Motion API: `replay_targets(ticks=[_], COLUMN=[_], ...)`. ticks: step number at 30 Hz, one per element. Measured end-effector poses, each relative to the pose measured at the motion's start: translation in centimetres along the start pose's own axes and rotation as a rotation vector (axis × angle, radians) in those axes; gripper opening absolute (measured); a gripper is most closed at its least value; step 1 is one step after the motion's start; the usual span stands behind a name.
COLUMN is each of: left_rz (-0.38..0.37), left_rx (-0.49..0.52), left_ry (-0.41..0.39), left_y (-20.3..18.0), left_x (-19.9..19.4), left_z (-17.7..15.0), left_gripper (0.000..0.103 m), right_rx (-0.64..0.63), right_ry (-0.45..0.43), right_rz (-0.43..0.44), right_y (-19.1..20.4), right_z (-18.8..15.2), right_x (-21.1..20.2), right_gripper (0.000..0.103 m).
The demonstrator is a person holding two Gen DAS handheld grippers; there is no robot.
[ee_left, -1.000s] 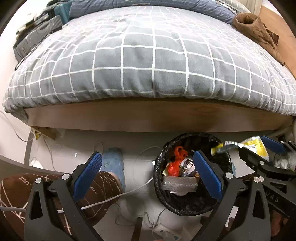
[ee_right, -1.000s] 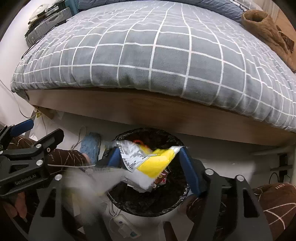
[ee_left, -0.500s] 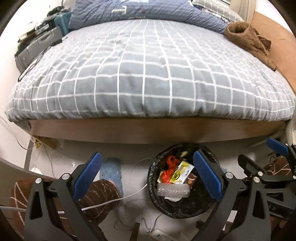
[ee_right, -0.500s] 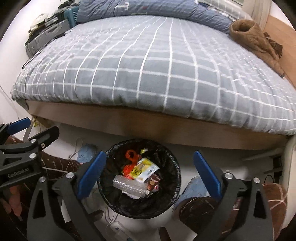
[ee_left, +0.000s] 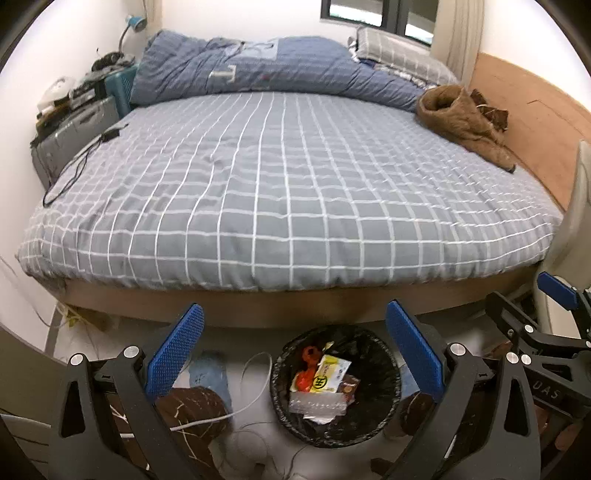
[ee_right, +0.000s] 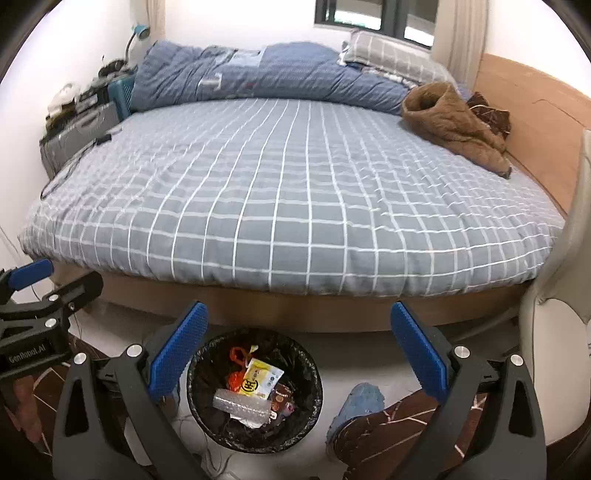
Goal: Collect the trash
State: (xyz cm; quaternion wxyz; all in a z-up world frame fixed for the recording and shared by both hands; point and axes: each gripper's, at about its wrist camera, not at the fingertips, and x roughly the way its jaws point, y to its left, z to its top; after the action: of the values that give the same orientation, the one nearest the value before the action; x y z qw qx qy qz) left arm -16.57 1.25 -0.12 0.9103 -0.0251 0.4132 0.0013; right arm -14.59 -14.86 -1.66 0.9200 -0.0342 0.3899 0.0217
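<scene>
— Where the view curves away at the far left edge of the bed, what can you make out?

— Not much: a cluttered grey stand with a teal crate behind it, the items on top too small to name, and a black cable trailing onto the checked cover. A lamp is cut off by the dark rim.

— And lower down?

— The left hand-held gripper fills the bottom of its own view, jaws spread wide with nothing between them. Beneath it a white cord and a blue slipper lie on the pale floor, partly hidden by the gripper's frame and a brown patterned trouser leg.

— The trash?

— In the black-lined bin on the floor just off the bed's foot edge: a yellow-and-white wrapper on top, an orange scrap behind it, crumpled clear plastic in front. What lies deeper is unclear.

— The right side?

— The right hand-held gripper hovers above the bin, jaws opening, nothing between them. Farther right, a brown furry garment sits by the bed's far right corner against a wooden panel, and a pale chair is cut off by the frame.
</scene>
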Motion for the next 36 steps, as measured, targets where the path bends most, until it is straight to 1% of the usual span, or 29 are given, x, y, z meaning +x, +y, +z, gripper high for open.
replay_targets(ticks=[5, 9, 30, 34, 36], left_rz=[-0.018, -0.021, -0.021, 0.012, 0.005], left_rx=[0.016, 0.025, 0.02, 0.01, 0.016], left_ry=[-0.022, -0.032, -0.025, -0.041, -0.035], left_y=[-1.0, -1.5, -1.3, -0.9, -0.9], left_x=[-1.6, -2.3, -2.3, -2.4, -2.2], left_z=[0.4, 0.3, -0.1, 0.0, 0.0], left_gripper=[0.097, 0.097, 0.097, 0.097, 0.097], right_rx=[0.01, 0.018, 0.02, 0.021, 0.024], right_ry=[-0.036, -0.045, -0.05, -0.051, -0.051], right_rz=[-0.007, -0.004, -0.003, -0.003, -0.002], right_y=[-0.6, -0.9, -1.0, -0.9, -0.9], right_z=[0.3, 0.3, 0.3, 0.3, 0.3], right_x=[-1.9, -2.5, -3.0, -3.0, -2.9], right_gripper=[0.095, 0.095, 0.095, 0.095, 0.095])
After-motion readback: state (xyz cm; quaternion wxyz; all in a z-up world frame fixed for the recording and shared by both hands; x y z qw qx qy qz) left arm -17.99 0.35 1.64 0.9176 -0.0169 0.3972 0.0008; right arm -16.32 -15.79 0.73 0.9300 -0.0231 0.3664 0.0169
